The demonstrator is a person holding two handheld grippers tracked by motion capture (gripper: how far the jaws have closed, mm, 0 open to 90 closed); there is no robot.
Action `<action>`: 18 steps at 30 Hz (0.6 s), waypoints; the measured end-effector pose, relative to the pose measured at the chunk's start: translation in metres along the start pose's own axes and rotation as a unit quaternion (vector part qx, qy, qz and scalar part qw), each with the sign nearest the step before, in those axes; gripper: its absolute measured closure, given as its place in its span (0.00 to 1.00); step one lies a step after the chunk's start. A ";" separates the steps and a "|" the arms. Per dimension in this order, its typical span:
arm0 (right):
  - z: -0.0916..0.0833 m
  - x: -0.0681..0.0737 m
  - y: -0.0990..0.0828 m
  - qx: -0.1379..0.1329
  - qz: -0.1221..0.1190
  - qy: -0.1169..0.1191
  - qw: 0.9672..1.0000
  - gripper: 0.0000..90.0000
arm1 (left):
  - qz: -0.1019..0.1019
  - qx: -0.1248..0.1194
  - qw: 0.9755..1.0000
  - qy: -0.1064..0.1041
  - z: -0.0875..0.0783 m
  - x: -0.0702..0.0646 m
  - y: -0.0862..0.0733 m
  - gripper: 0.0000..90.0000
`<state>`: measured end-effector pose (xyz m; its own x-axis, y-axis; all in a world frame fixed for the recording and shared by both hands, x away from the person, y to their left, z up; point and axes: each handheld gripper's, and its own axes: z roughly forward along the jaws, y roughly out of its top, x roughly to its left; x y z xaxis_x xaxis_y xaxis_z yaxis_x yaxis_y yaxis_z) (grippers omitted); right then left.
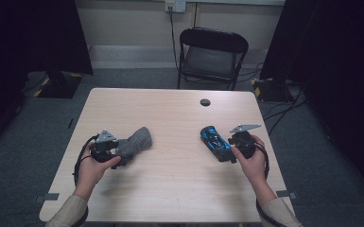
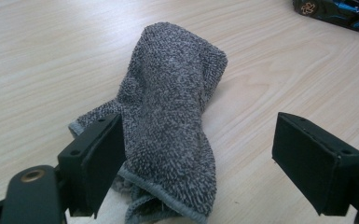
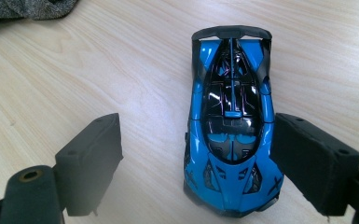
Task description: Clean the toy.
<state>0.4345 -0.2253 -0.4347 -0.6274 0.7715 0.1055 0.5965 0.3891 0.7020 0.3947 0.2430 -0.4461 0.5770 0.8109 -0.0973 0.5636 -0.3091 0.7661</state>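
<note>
No writing is legible on either thing; the grey terry towel (image 2: 170, 107), rolled, lies on the wooden table (image 1: 179, 189) between the spread jaws of the left gripper (image 2: 198, 163), touching one; the glossy blue-and-black toy sports car (image 3: 231, 126) sits between the right gripper (image 3: 198, 163)'s parted jaws, against one.

From my remote seat I saw a pale wooden table (image 1: 170, 113) with a small dark round cable hole (image 1: 205, 102) near its far edge. It stood on grey carpet (image 1: 38, 142). Behind it was a black folding chair (image 1: 211, 56), pushed close to a cream wall (image 1: 123, 23). A wall socket (image 1: 175, 5) had a cable (image 1: 172, 33) dropping from it. Dark curtains (image 1: 28, 33) hung at both sides, and loose cables (image 1: 283, 111) lay on the floor at right. The light was dim and even.
</note>
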 end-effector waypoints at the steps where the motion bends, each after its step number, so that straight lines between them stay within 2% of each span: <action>1: 0.000 0.000 -0.001 0.000 -0.003 -0.003 1.000 0.19 | 0.000 -0.001 1.000 0.001 -0.001 0.000 0.000 0.19; 11: -0.005 0.003 -0.009 0.000 -0.014 0.001 1.000 0.18 | 0.008 0.009 1.000 -0.003 -0.005 -0.002 -0.008 0.19; 18: -0.009 0.003 -0.016 -0.002 -0.017 0.000 1.000 0.19 | 0.004 0.014 1.000 -0.005 -0.007 -0.002 -0.016 0.19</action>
<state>0.4184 -0.2336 -0.4399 -0.6473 0.7579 0.0810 0.5730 0.4137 0.7075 0.3808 0.2500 -0.4538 0.5880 0.8030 -0.0972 0.5747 -0.3302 0.7488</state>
